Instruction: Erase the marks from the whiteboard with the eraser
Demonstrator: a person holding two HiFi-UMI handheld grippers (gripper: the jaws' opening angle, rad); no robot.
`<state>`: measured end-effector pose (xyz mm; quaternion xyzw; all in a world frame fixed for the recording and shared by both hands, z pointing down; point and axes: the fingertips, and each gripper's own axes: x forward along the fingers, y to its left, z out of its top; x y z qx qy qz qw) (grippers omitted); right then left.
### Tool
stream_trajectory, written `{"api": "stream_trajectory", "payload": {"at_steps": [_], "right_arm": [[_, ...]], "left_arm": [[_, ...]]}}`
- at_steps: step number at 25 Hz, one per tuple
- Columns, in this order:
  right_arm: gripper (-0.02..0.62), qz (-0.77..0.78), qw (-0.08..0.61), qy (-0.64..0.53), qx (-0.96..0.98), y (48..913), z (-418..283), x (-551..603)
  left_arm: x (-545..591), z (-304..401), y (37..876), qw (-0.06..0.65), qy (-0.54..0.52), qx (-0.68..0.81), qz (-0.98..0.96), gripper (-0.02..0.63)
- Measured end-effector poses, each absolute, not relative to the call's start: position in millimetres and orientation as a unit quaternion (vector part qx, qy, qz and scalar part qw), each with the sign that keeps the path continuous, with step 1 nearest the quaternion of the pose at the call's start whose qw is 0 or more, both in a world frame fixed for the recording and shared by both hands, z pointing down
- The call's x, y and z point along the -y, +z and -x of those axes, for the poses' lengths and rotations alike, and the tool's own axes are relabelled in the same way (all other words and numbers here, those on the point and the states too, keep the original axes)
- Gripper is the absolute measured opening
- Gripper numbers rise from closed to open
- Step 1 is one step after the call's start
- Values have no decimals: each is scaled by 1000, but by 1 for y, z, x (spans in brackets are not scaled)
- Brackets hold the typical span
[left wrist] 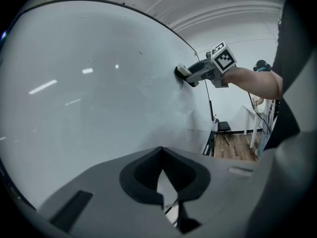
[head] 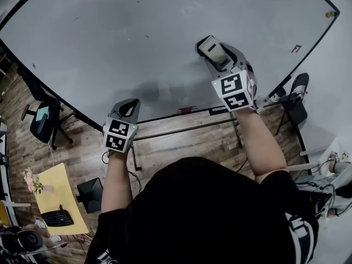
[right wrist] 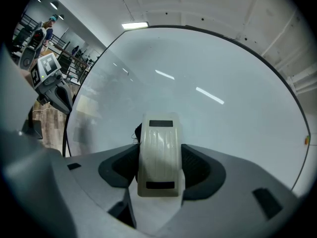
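Head view: my right gripper (head: pixel 215 56) presses the eraser (head: pixel 210 47) against the whiteboard (head: pixel 121 32). My left gripper (head: pixel 127 108) hangs at the board's lower edge.
Left gripper view: my jaws meet tip to tip, holding nothing.
Right gripper view: my jaws pinch the eraser, its far end touching the board.

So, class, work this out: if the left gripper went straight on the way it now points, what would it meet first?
The whiteboard, probably, on a bare patch; the left gripper, jaws together and empty, faces it with nothing between. The gap is hard to judge.
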<state>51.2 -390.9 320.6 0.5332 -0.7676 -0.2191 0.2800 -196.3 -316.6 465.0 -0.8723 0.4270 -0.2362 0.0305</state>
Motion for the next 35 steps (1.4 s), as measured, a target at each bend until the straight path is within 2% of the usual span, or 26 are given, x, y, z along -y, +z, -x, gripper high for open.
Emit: {"api": "stream_trajectory", "payload": {"at_steps": [15, 35], "right_arm": [[249, -510, 297, -217, 778, 345, -16, 390], [249, -510, 293, -218, 779, 349, -15, 391]], "left_arm": [[317, 219, 468, 22, -243, -431, 869, 9], [317, 228, 475, 14, -252, -435, 865, 9]]}}
